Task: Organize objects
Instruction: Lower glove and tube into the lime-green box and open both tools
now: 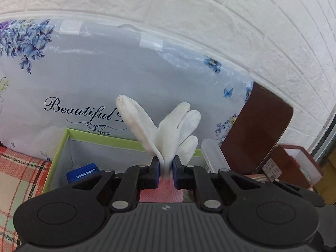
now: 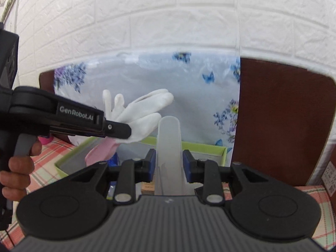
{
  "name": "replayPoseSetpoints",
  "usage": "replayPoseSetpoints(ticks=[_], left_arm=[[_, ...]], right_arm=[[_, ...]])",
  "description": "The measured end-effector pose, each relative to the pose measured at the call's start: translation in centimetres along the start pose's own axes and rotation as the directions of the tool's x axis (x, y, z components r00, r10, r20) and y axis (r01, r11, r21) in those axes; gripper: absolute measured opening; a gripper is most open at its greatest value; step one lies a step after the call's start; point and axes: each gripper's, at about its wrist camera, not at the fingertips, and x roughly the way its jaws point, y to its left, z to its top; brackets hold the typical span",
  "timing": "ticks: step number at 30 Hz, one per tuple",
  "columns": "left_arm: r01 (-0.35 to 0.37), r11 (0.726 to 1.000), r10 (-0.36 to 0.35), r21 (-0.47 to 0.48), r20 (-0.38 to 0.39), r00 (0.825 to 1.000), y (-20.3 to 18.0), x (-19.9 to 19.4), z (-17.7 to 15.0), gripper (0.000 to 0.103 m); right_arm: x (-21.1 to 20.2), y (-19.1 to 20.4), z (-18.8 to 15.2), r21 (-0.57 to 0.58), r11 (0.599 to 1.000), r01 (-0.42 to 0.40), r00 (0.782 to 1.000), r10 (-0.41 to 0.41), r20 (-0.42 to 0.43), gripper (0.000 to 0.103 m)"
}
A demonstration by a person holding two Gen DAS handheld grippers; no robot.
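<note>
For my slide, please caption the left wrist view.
Left gripper pinches a white glove above the green-rimmed box.

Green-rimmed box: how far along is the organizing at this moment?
Looks done: a blue item already lies in the green-rimmed box. In hand: the left gripper is shut on a white glove with a pink cuff, and the right gripper is shut on a frosted plastic case, both held above the box. Left: neither is in the box yet.

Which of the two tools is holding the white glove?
The left tool, pinching the white glove at its cuff; the right tool grips a translucent plastic case.
</note>
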Motion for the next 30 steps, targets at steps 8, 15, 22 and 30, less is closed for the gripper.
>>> replayPoseSetpoints(ticks=[8,15,22,30], left_arm=[[-0.054,0.998,0.054,-0.023,0.014,0.998,2.5,1.3,-1.2,0.081],[-0.087,0.996,0.087,0.003,0.017,0.996,2.3,-0.3,-1.0,0.081],[-0.158,0.986,0.155,0.058,0.046,0.987,-0.7,-5.0,-1.0,0.082],[-0.242,0.964,0.237,0.114,0.051,0.970,-3.8,-12.4,-4.1,0.086]], right_arm=[[2.7,-0.3,-2.5,-0.034,0.997,0.066,0.998,-0.066,-0.017,0.084],[0.8,-0.6,-2.0,-0.013,0.997,0.074,0.997,-0.073,0.017,0.099],[-4.3,-0.2,-0.4,0.035,0.998,0.057,0.995,-0.060,0.074,0.103],[-11.9,1.4,-1.3,0.083,0.996,0.025,0.992,-0.035,0.117,0.103]])
